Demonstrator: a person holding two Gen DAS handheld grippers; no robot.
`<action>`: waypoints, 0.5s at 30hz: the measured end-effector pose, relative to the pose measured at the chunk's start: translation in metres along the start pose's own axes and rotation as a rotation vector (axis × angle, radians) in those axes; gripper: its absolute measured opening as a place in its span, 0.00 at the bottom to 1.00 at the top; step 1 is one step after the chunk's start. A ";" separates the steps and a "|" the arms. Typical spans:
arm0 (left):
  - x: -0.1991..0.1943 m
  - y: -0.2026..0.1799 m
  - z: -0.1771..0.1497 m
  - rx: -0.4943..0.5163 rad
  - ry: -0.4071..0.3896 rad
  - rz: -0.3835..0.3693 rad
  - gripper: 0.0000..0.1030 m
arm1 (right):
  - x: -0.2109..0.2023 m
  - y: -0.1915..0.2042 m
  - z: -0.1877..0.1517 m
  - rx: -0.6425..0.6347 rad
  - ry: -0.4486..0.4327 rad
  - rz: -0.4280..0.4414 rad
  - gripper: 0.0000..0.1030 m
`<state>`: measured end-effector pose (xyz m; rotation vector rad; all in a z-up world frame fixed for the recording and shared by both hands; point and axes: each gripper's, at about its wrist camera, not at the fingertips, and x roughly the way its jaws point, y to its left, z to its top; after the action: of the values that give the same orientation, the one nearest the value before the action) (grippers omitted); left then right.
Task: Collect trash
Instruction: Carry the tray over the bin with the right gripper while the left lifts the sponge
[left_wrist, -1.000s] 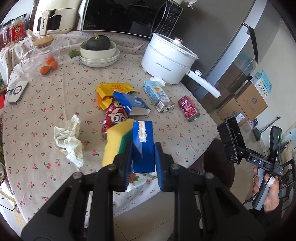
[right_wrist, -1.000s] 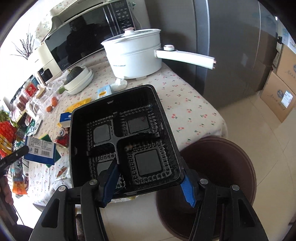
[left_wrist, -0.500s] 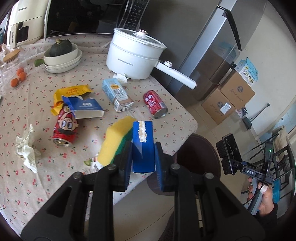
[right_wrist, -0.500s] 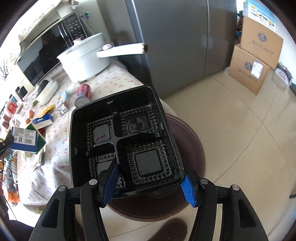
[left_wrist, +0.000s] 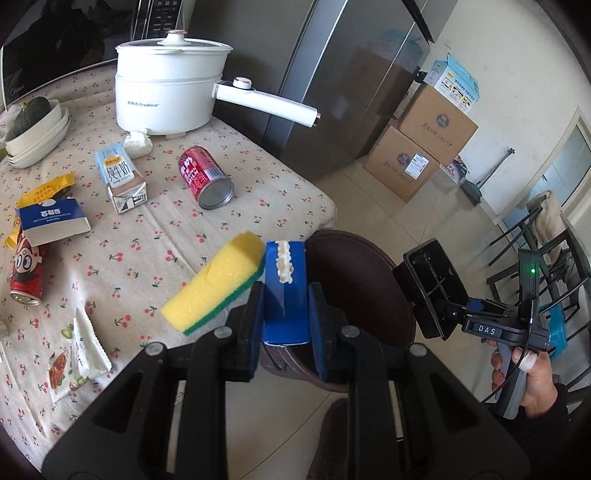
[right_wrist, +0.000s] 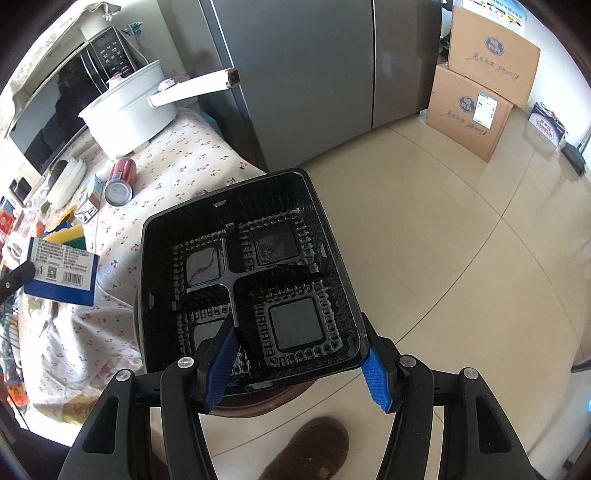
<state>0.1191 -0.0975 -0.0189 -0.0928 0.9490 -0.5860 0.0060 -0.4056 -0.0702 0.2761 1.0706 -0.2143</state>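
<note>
Left gripper (left_wrist: 286, 314) clamps flat blue cardboard box (left_wrist: 286, 291), centre frame over round brown bin (left_wrist: 369, 280). Right gripper (right_wrist: 295, 363) pinches black plastic 4-compartment food tray (right_wrist: 251, 273), centre frame, above bin rim. Yellow-green sponge (left_wrist: 214, 280) on table edge, left of box.

Both wrist views close, angled down; shared: table edge (left_wrist: 314, 206), brown bin (left_wrist: 373, 280), fridge (right_wrist: 295, 74).

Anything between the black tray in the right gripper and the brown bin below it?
Nothing visible. The black tray, held in the right gripper, hangs directly over the brown bin; its open mouth shows only dark interior. The left gripper's blue box is beside it, not between.
</note>
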 end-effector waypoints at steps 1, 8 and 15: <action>-0.003 0.004 0.003 0.001 -0.024 0.012 0.24 | 0.000 0.001 0.001 0.000 -0.001 0.003 0.60; -0.026 0.098 0.030 -0.163 -0.148 0.240 0.24 | 0.005 0.007 0.004 -0.003 0.004 0.032 0.60; -0.018 0.159 0.020 -0.320 -0.042 0.250 0.26 | 0.008 0.020 0.007 -0.024 0.003 0.045 0.61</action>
<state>0.1953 0.0420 -0.0453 -0.2675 0.9899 -0.1983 0.0215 -0.3892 -0.0714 0.2786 1.0685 -0.1607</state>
